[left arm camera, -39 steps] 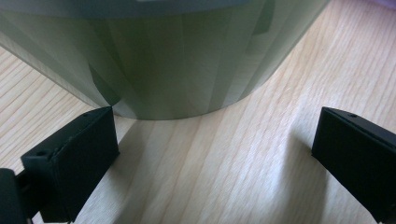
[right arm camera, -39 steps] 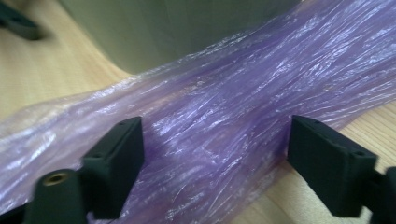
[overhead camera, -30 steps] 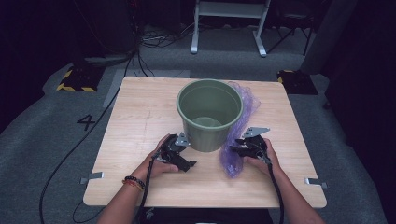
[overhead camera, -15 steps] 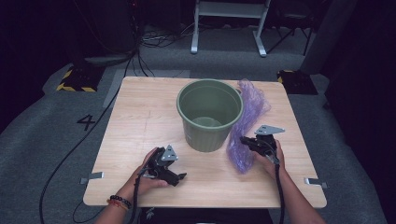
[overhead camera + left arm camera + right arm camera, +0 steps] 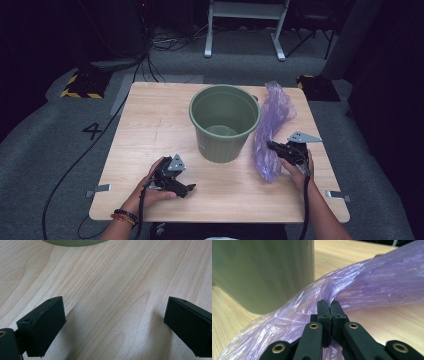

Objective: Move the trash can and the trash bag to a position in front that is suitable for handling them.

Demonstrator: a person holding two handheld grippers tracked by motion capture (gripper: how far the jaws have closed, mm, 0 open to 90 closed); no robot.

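A green plastic bucket (image 5: 224,121) stands upright in the middle of the wooden table (image 5: 150,125). A thin purple plastic bag (image 5: 270,131) lies to its right, drawn up in a ridge. My right gripper (image 5: 270,146) is shut on a fold of the bag (image 5: 362,290), the film pinched between its pads beside the bucket wall (image 5: 262,272); its jaws have just been closing. My left gripper (image 5: 190,189) rests low near the front left of the table, held by a hand. Its jaws stand wide open (image 5: 113,322) over bare wood, with the bucket base (image 5: 72,242) at the top edge.
The table's front edge is close behind both hands. Dark grey floor surrounds the table, with cables (image 5: 75,165) on the left, a white stand (image 5: 245,25) at the back and yellow-black blocks (image 5: 80,86) near the far corners.
My left gripper has drawn back from the bucket toward the front left. My right gripper has shifted right and a little up, lifting the bag's fold.
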